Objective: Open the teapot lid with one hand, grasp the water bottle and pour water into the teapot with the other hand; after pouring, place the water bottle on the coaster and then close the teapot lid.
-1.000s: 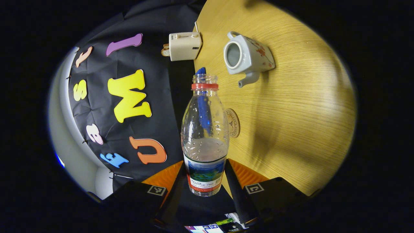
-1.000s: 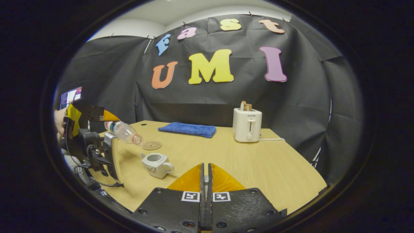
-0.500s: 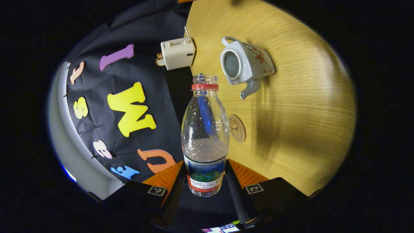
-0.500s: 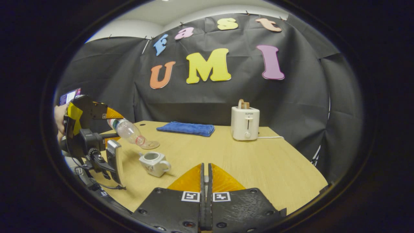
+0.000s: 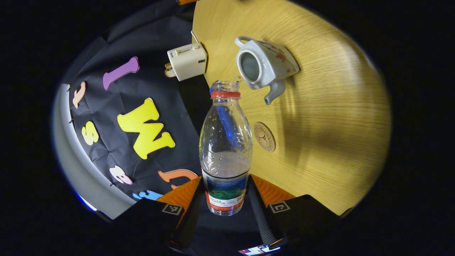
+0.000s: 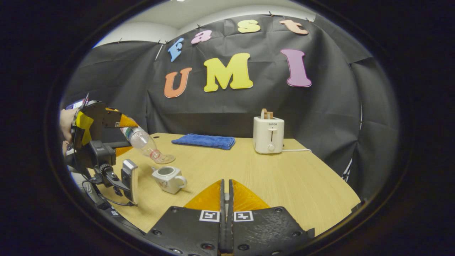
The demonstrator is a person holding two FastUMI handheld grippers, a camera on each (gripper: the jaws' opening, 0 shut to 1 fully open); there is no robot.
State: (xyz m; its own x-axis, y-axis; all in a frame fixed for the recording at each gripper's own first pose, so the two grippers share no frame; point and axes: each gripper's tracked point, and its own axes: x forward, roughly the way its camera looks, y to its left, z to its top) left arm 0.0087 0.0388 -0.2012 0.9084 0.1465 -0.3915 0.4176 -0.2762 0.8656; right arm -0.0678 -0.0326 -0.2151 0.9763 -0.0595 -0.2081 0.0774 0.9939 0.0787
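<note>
Since a second ago the water bottle [image 5: 225, 142], pinched in the left gripper [image 5: 226, 202], has tipped nearer the open teapot [image 5: 263, 64]; a drop perhaps leaves its mouth. Right gripper [image 6: 225, 199] stays pressed together. Next: tilt further over the opening

I can read very little from here. The toaster [image 6: 268, 134] carries a short word in small capitals on its front, above the lever, too fine for me to spell with confidence. The water bottle [image 5: 225, 142] wears a paper band with a landscape picture and lines of print beneath, none legible. The coaster [image 5: 265, 137] bears a round emblem ringed with lettering I cannot make out. The left gripper [image 5: 225, 181] and the right gripper [image 6: 225, 185] each carry two square black-and-white coded markers.
</note>
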